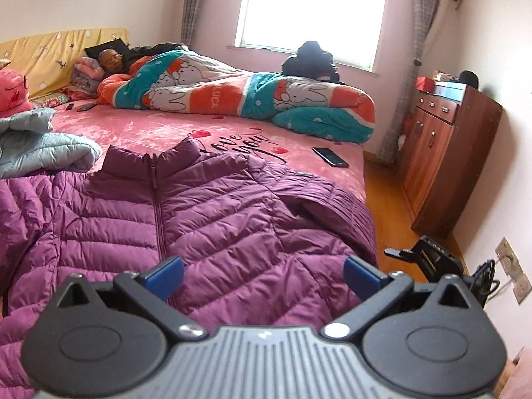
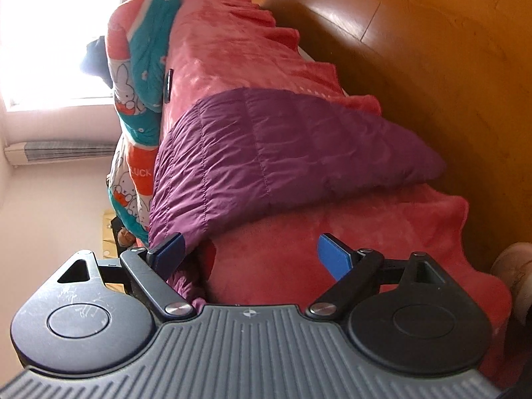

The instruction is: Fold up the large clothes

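Jacket (image 1: pixel 216 219) lies zipped and flat on the near bed (image 1: pixel 149 133), unfolded, its right sleeve hanging over the edge. My left gripper (image 1: pixel 262 274) and right gripper (image 2: pixel 251 254) hover spread, empty; every fold remains.

A wide bed (image 1: pixel 159 133) with a pink plush cover carries a purple puffer jacket (image 1: pixel 186 226) spread flat at its near edge. Left of the jacket's collar lies a light blue jacket (image 1: pixel 43 146). Beyond the jacket, a black phone (image 1: pixel 330 157) and a cartoon-rabbit quilt (image 1: pixel 239 93).
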### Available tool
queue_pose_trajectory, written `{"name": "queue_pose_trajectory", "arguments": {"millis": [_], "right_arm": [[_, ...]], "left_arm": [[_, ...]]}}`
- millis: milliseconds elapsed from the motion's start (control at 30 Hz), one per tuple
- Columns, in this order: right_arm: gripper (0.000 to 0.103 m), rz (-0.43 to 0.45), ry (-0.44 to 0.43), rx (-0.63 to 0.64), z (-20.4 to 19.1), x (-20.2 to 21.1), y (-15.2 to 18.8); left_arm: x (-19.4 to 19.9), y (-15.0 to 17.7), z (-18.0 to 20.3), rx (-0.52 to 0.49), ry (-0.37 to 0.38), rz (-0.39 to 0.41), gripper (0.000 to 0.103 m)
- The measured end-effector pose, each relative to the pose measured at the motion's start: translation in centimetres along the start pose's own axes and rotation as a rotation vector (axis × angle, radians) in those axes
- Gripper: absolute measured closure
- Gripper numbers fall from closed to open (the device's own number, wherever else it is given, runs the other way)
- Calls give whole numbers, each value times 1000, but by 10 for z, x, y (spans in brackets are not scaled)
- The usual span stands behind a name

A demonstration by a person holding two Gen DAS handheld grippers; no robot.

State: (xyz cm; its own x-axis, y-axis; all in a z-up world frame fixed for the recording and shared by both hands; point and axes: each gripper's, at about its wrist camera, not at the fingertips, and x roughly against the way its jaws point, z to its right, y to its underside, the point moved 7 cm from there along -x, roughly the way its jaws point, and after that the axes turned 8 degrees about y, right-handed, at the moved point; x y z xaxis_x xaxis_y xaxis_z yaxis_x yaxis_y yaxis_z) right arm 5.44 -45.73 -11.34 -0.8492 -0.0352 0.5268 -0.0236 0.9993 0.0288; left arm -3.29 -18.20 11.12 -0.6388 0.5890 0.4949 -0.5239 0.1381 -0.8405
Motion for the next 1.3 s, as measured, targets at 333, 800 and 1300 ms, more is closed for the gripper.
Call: {"name": "queue_pose_trajectory", "arguments": {"millis": [333,800,1300], "right_arm": [[0,-43,11,-31,-1,-21,-8],[0,-13,-150,-377,28,-42,-27],[0,56,-141,-621,61,-72,-26]], "left_arm": [[-38,-3,-11,79,5,-15,1],[-96,20,-42,127,-55,-79,1],[-126,54,-56,87,-103,-96,1]]}}
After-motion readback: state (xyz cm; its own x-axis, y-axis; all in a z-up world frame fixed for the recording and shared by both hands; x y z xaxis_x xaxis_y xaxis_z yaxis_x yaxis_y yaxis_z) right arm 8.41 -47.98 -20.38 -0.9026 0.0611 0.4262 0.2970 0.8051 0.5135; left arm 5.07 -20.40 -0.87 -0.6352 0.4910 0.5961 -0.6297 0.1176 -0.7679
